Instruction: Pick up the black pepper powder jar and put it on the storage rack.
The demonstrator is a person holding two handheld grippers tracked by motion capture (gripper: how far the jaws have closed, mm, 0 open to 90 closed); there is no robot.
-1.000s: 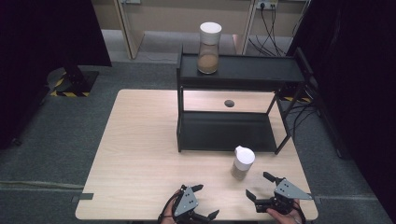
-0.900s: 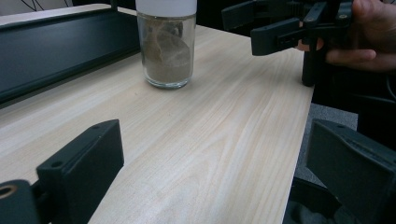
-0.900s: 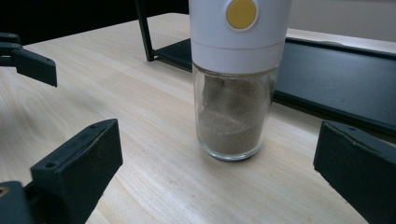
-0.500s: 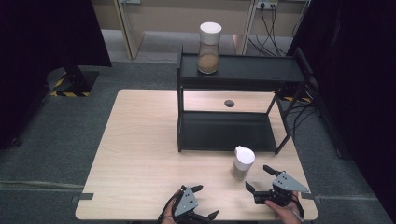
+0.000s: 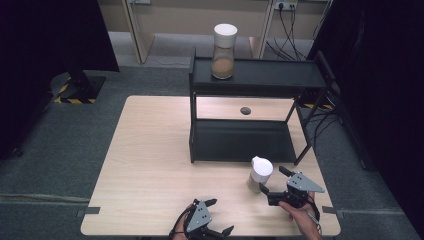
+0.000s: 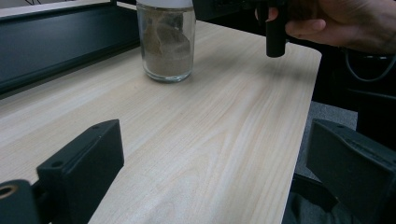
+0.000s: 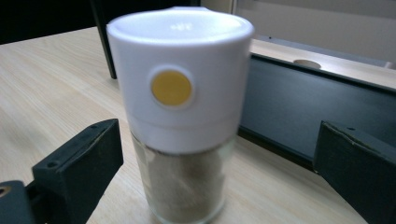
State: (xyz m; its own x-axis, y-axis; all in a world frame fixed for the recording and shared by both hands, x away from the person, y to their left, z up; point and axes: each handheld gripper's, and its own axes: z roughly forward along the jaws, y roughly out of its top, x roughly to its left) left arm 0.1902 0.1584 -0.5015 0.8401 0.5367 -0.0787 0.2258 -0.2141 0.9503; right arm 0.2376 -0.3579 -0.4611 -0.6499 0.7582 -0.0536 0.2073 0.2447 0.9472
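Note:
A glass jar [image 5: 260, 172] with a white lid and brownish powder stands on the wooden table [image 5: 150, 150], just in front of the black shelf rack [image 5: 255, 75]. My right gripper [image 5: 272, 179] is open beside it on its right. In the right gripper view the jar [image 7: 180, 116], with a yellow dot on its lid, stands upright between the jaws of the right gripper [image 7: 217, 168], untouched. My left gripper [image 5: 221, 216] is open and empty at the front edge. Its own view shows the left gripper [image 6: 215, 177], the jar [image 6: 166, 42] and the other hand [image 6: 345, 18].
A second, taller jar [image 5: 224, 50] with a white lid stands on the rack's top shelf. The rack's lower shelf [image 5: 240, 140] is bare. A small dark round hole [image 5: 245, 110] sits in the table behind the rack. The table's right edge [image 5: 327, 200] is close to my right hand.
My right gripper has moved forward and left, closing in on the jar on the table. The left gripper has stayed put.

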